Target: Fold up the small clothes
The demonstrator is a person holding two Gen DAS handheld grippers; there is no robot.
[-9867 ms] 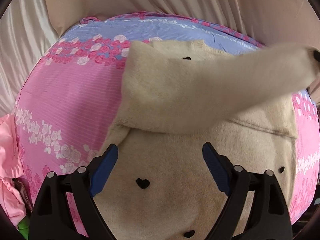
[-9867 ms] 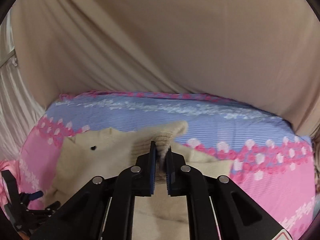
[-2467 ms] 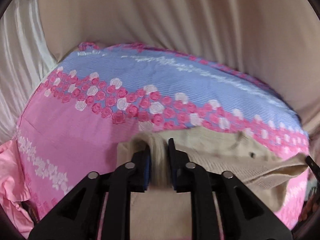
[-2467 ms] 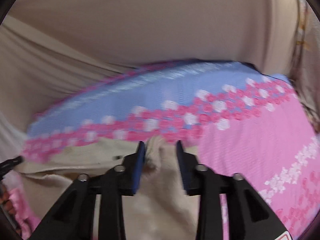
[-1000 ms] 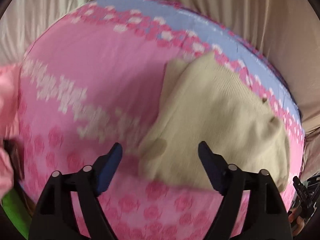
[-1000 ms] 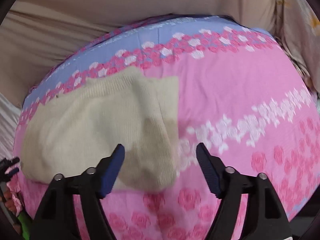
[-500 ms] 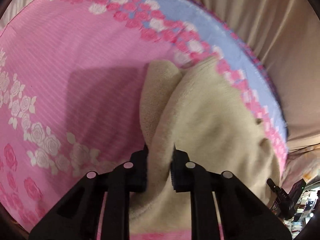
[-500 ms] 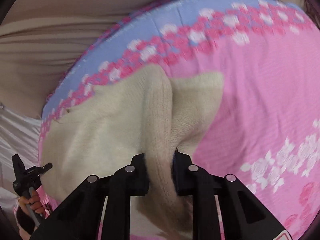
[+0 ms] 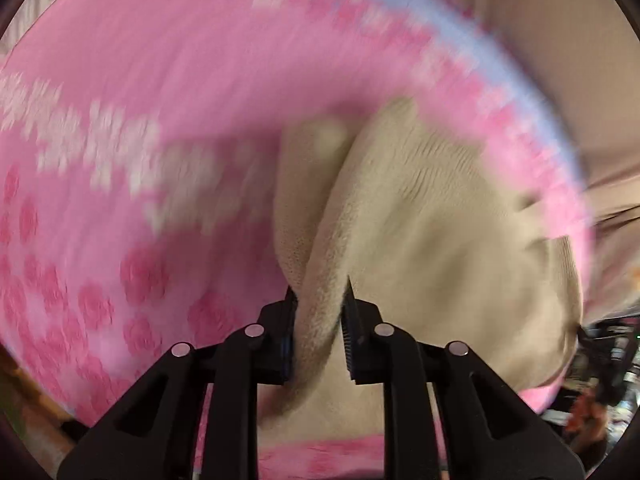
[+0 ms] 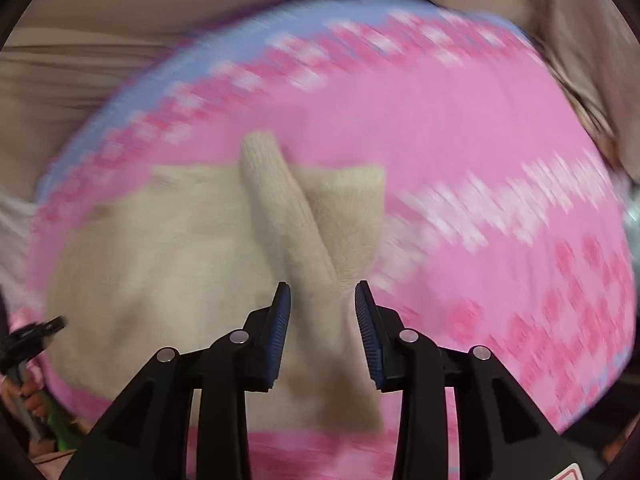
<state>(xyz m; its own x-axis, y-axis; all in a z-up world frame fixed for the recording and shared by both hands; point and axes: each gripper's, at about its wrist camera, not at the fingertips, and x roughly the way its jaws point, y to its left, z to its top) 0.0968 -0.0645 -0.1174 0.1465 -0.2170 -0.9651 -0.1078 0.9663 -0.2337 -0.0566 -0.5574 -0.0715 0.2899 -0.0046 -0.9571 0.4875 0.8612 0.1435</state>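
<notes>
A cream knit sweater (image 9: pixel 432 240) lies folded on a pink and blue floral sheet (image 9: pixel 160 100). My left gripper (image 9: pixel 320 312) is shut on a raised fold at the sweater's left edge. In the right wrist view the sweater (image 10: pixel 168 272) spreads to the left, and my right gripper (image 10: pixel 323 304) stands partly open around a raised ridge of its right edge, with gaps beside the cloth. Both views are blurred by motion.
Beige curtain cloth (image 10: pixel 120 40) hangs behind the bed. The other hand-held gripper (image 10: pixel 28 340) shows at the far left of the right wrist view. Clutter (image 9: pixel 600 392) sits past the bed's right edge.
Half a second ago both grippers were shut on sweater folds. Now the right jaws have parted and the cloth sits loose between them. The left gripper still holds its fold. Both cameras moved.
</notes>
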